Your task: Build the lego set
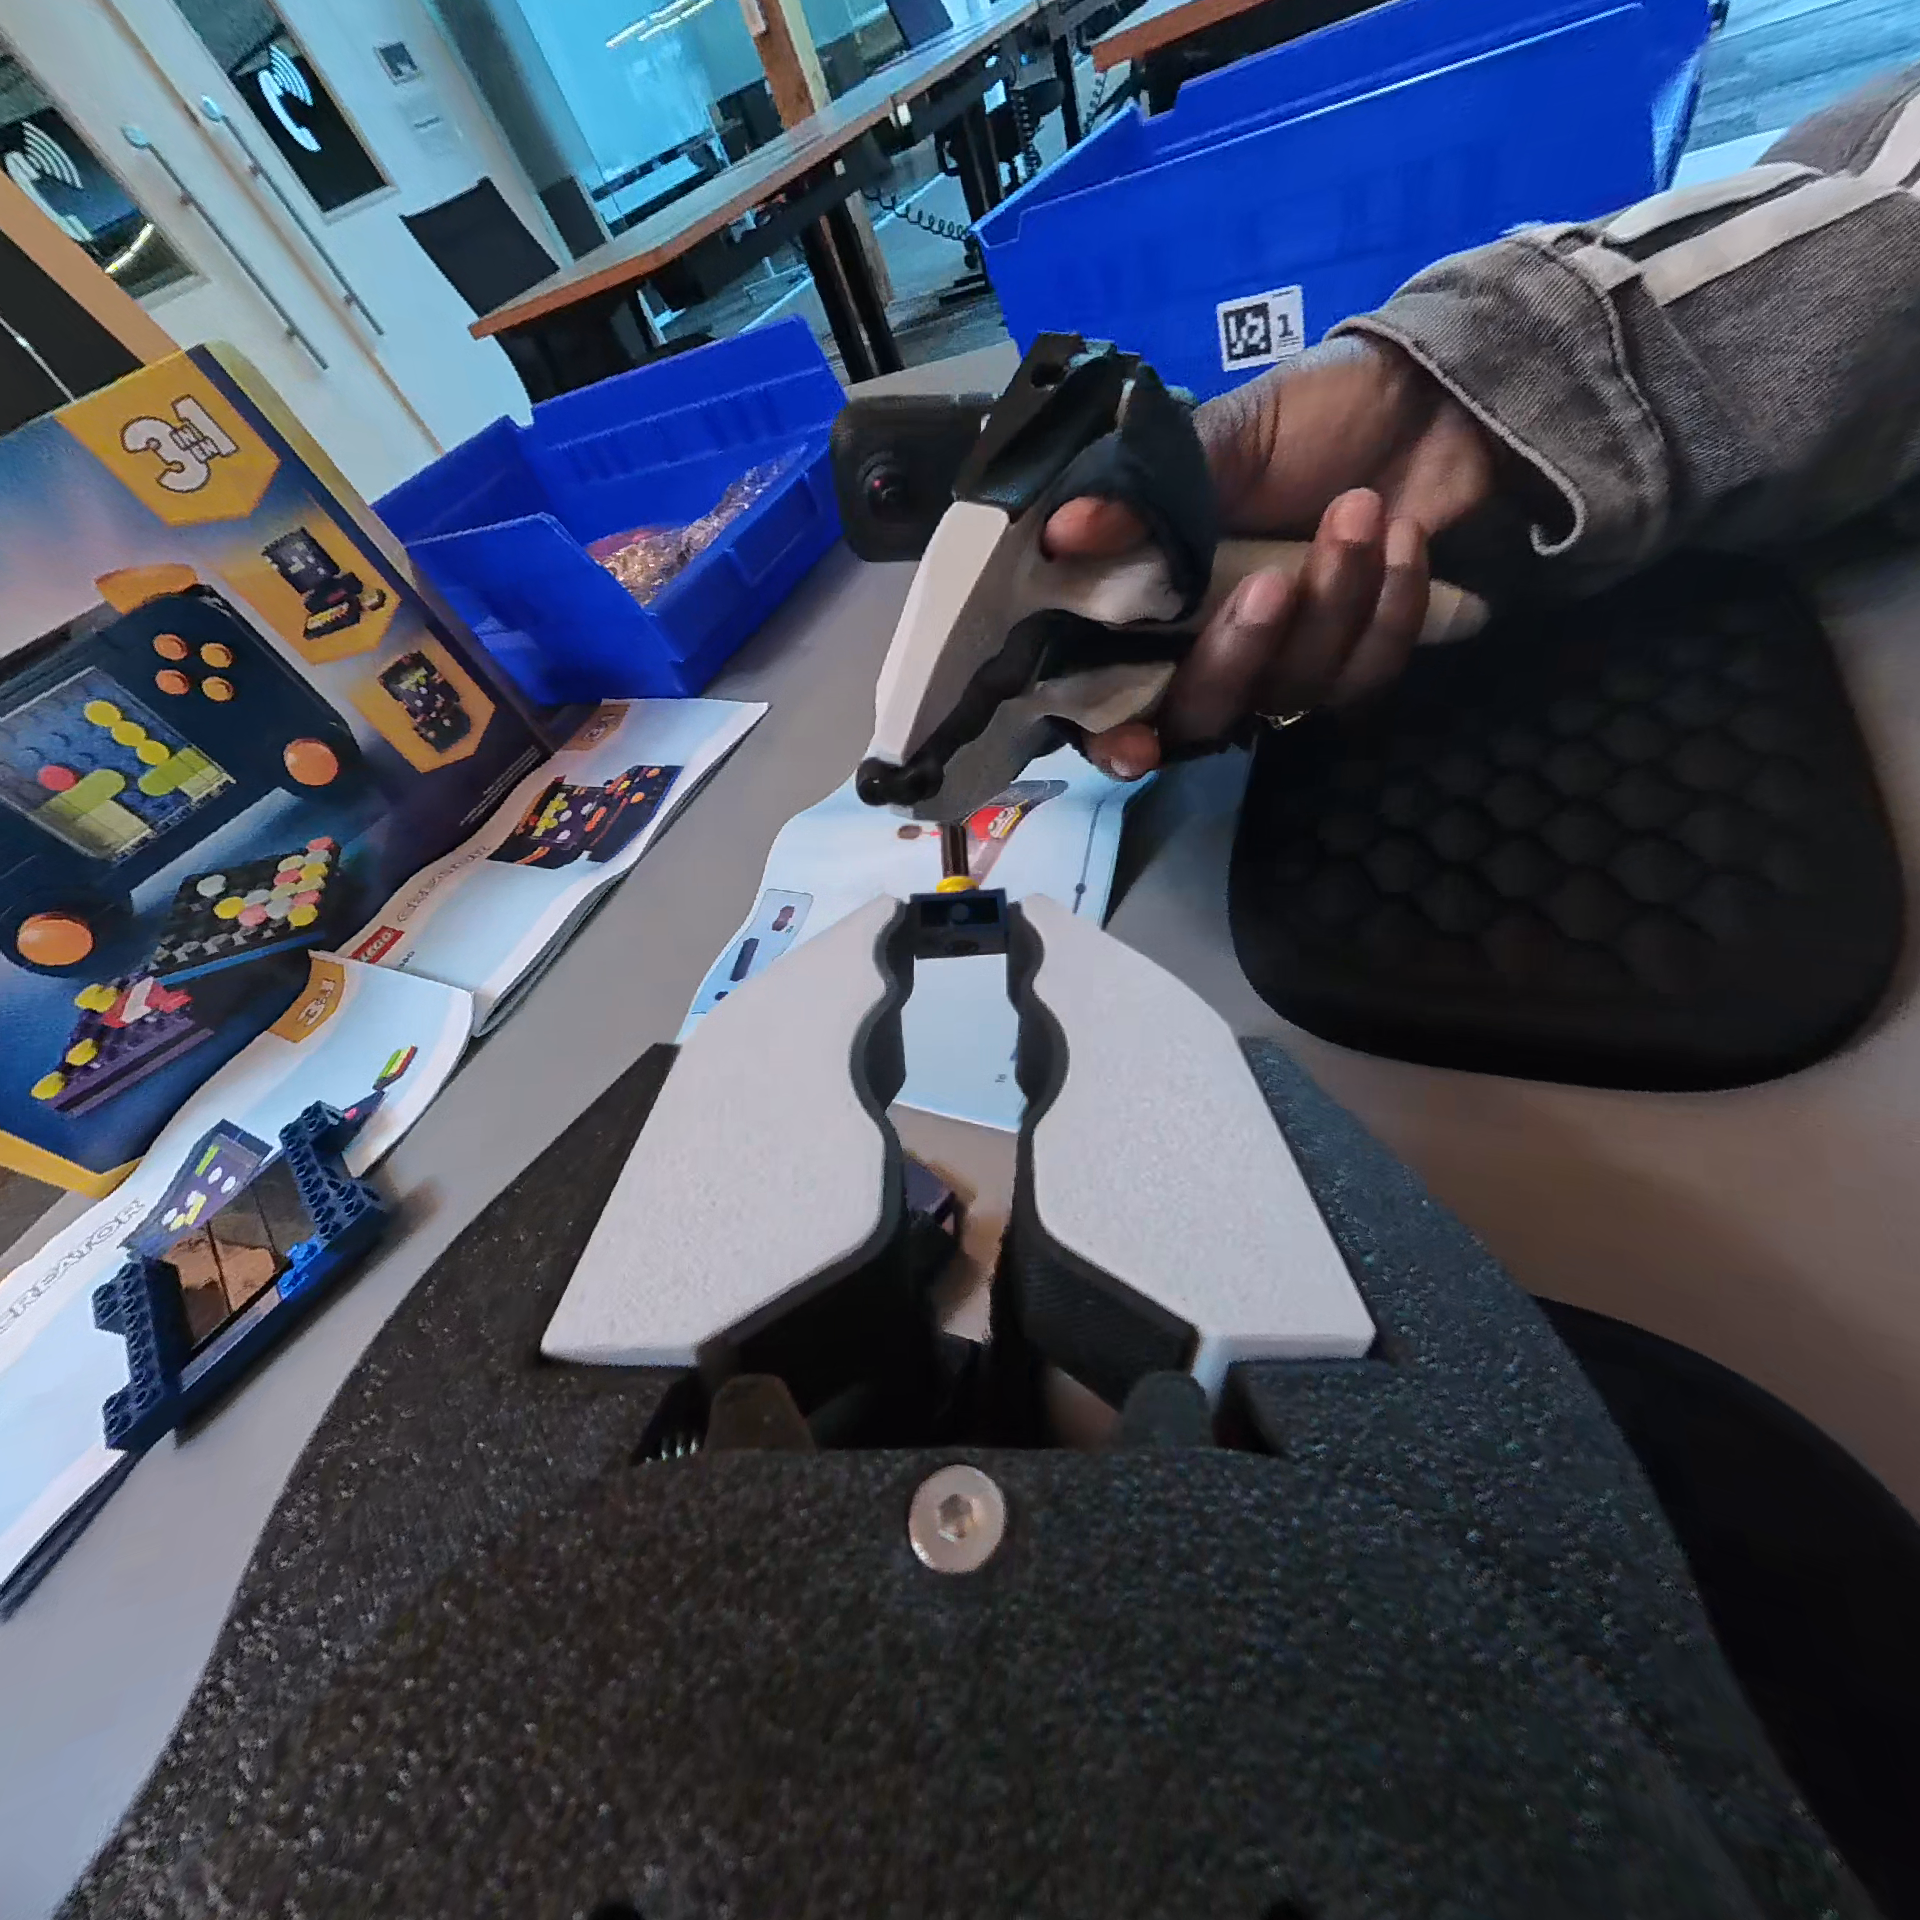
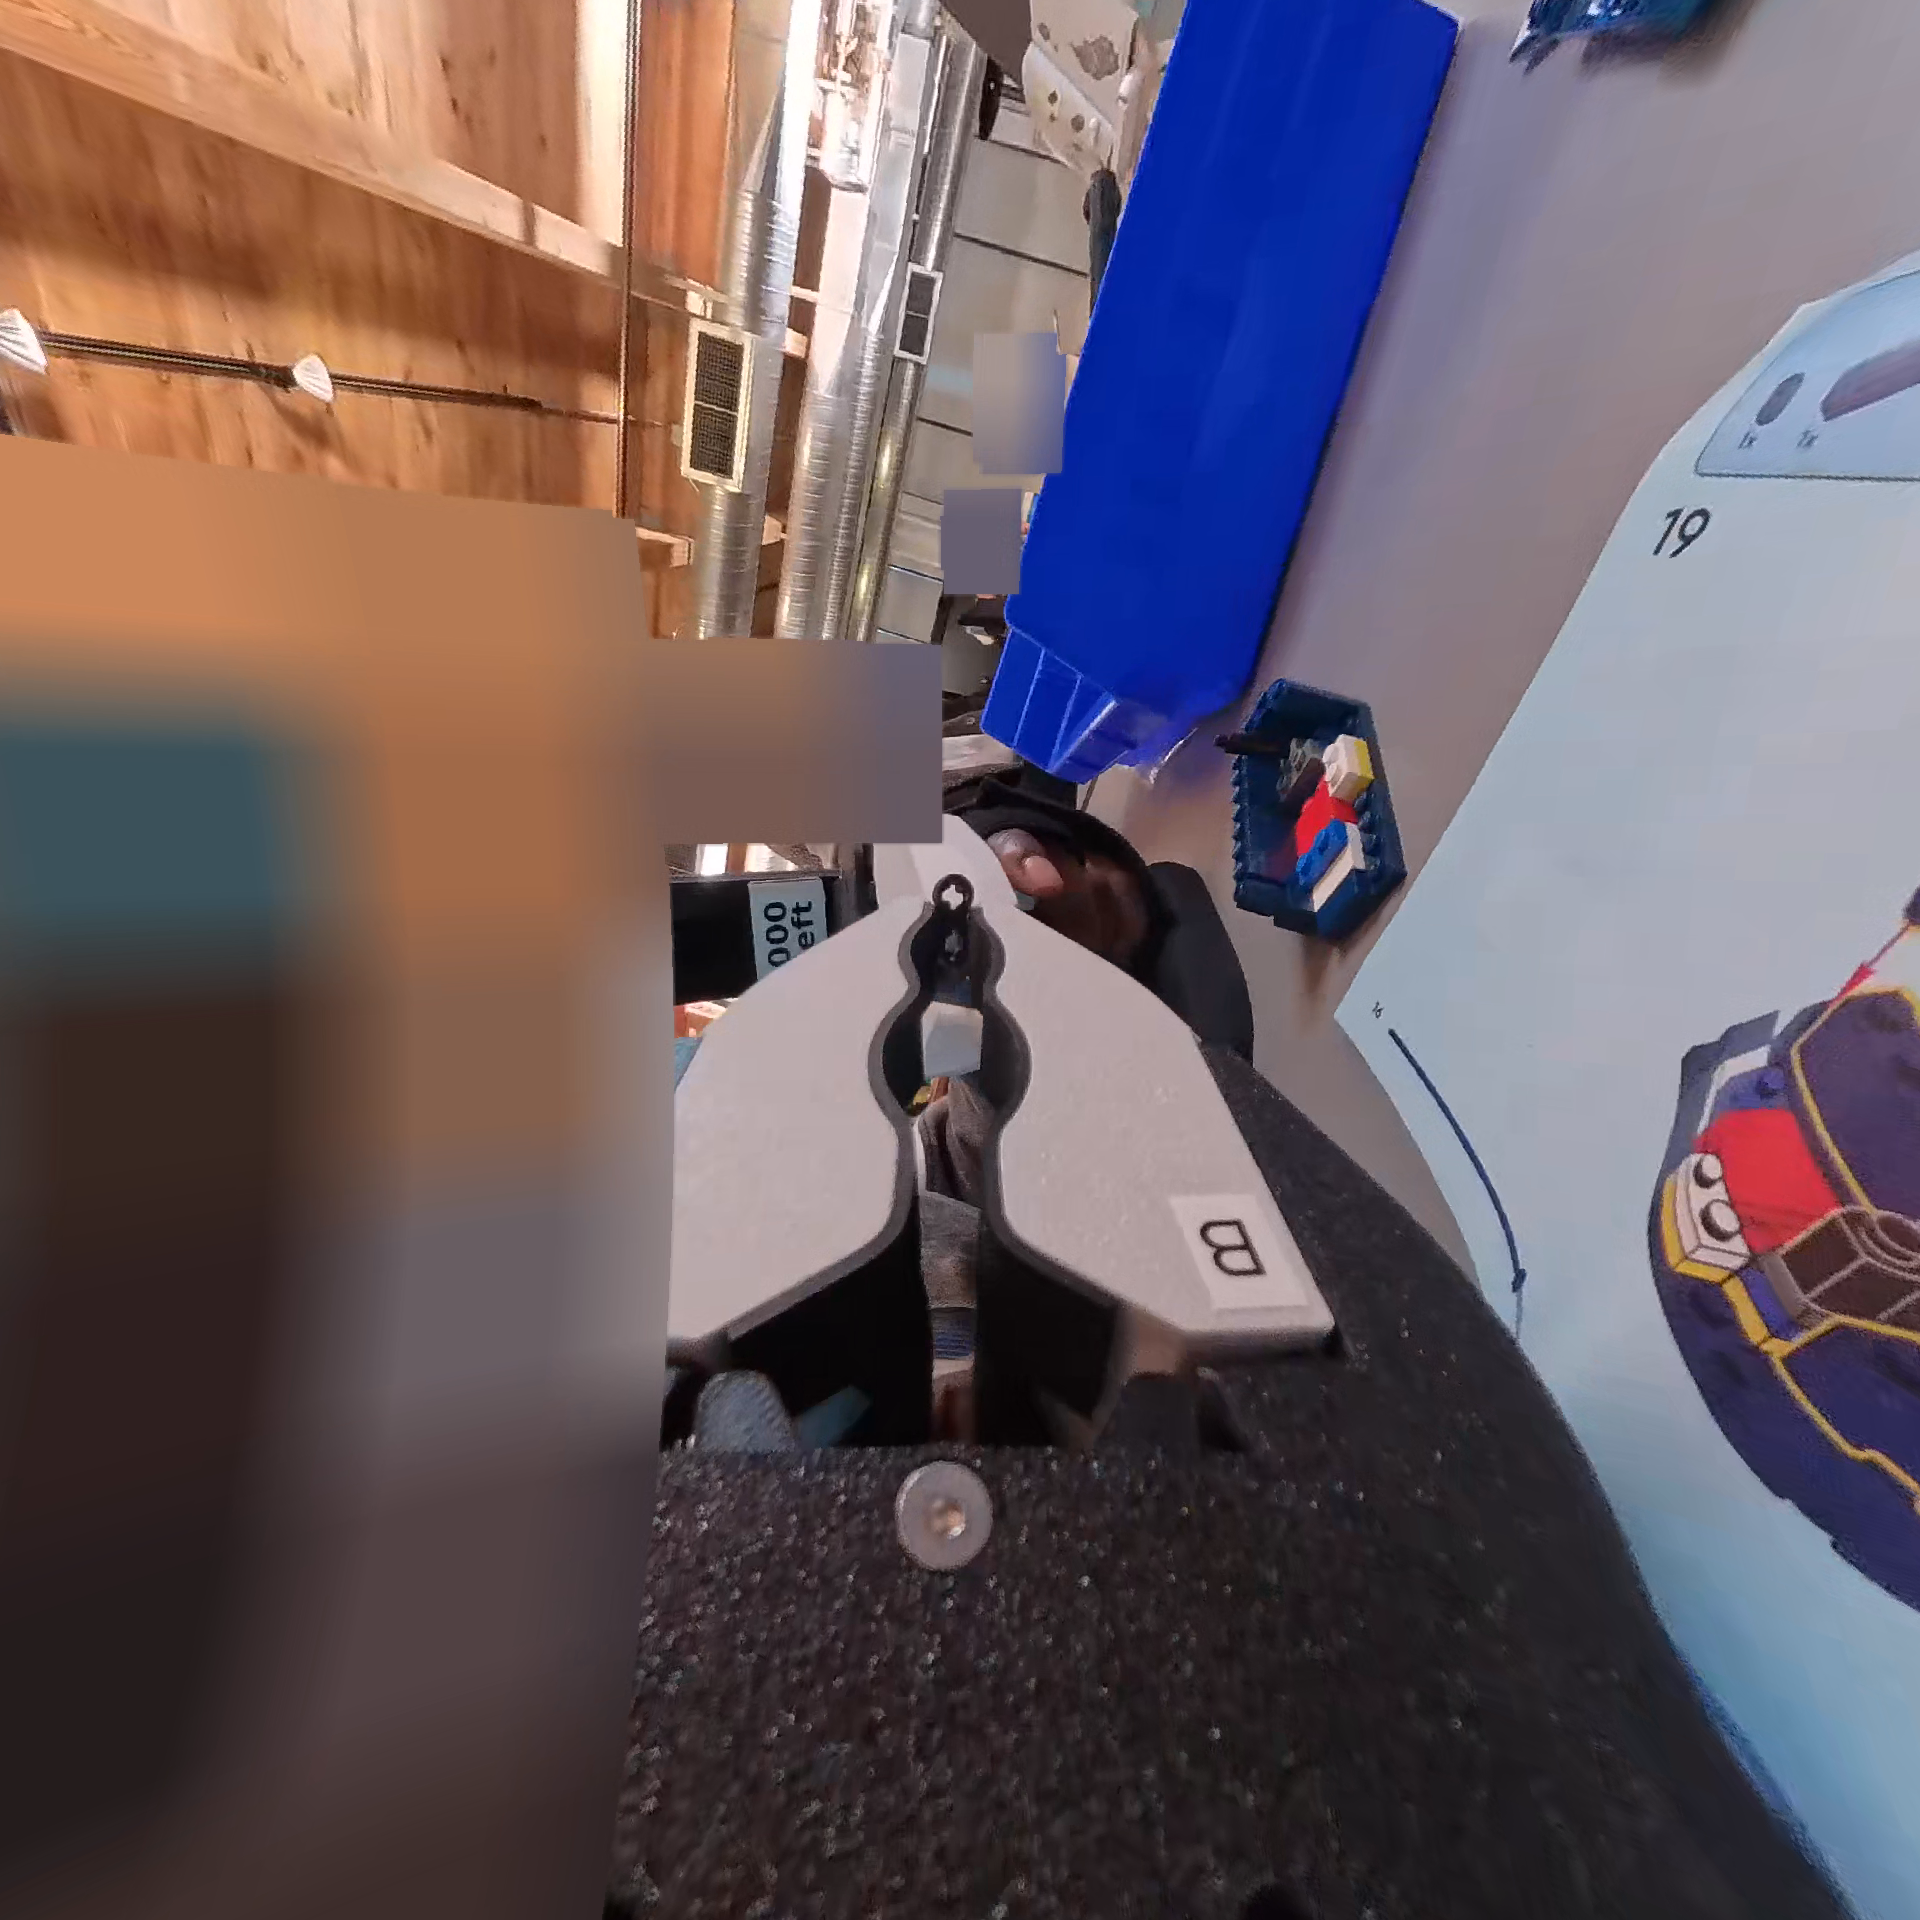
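Closest, left gripper [image 1: 958,914] clenched on a small dark blue brick [image 1: 958,927], both fingertips [image 1: 868,925] pressed against its sides, held above an open pale blue instruction booklet [image 1: 862,862] on the grey desk [image 1: 644,914]. Just past the brick, a yellow round piece [image 1: 956,885] on its far face, joined to a thin dark rod [image 1: 952,850] running up into the tips of the right gripper [image 1: 914,795]. Right gripper gripped in a hand [image 1: 1309,561] with a grey sleeve [image 1: 1662,353], pointed down at the brick; in its own view, fingers [image 2: 1039,997] nearly together and clamped on the dark cross-ended rod [image 2: 952,896]. Beside that hand, a black honeycomb-patterned pad [image 1: 1558,831]. Off to the left, a partly built dark blue model [image 1: 229,1278] resting on a second booklet [image 1: 343,1049], a third booklet [image 1: 582,831] lying open farther on, and a toy set box [image 1: 208,707] stood upright behind them. In the right wrist view, a small dark blue tray-shaped build [image 2: 1314,805] with red, white and blue bricks inside, near a large printed page [image 2: 1662,831]. Farther back, a small blue bin [image 1: 644,520] with clear bags inside and a large blue bin [image 1: 1351,208], then long wooden tables [image 1: 831,156] beyond.
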`<state>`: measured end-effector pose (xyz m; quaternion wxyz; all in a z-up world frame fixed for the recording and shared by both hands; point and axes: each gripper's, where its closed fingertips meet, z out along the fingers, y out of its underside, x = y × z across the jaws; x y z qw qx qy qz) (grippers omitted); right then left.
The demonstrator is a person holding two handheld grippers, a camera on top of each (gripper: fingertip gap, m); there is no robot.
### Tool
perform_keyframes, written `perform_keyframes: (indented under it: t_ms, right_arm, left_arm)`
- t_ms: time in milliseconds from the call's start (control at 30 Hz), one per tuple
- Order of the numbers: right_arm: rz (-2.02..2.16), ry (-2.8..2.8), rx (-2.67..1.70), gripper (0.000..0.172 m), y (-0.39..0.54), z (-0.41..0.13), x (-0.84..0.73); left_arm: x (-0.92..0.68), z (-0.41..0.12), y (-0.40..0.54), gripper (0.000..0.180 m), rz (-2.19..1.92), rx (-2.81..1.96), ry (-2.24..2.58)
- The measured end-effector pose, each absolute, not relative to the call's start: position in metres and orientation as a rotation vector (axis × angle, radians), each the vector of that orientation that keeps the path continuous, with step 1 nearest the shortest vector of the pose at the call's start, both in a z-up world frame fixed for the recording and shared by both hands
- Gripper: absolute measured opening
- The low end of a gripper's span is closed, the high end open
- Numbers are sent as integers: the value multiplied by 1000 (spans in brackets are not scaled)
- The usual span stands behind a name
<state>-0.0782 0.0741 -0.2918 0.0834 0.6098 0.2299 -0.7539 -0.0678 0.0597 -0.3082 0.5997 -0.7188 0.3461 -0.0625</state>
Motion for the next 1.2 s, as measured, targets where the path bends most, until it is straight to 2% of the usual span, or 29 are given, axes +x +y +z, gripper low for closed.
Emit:
perform_keyframes:
  t_ms: [700, 1200]
  right_arm:
    - [-2194, 954, 2049, 5, 68, -306, -82]
    - [-2282, 833, 2112, 5, 71, -300, -87]
  left_arm:
    - [-73, -319, 65, 16, 34, -1691, 854]
    - [-79, -313, 69, 16, 205, -1626, 843]
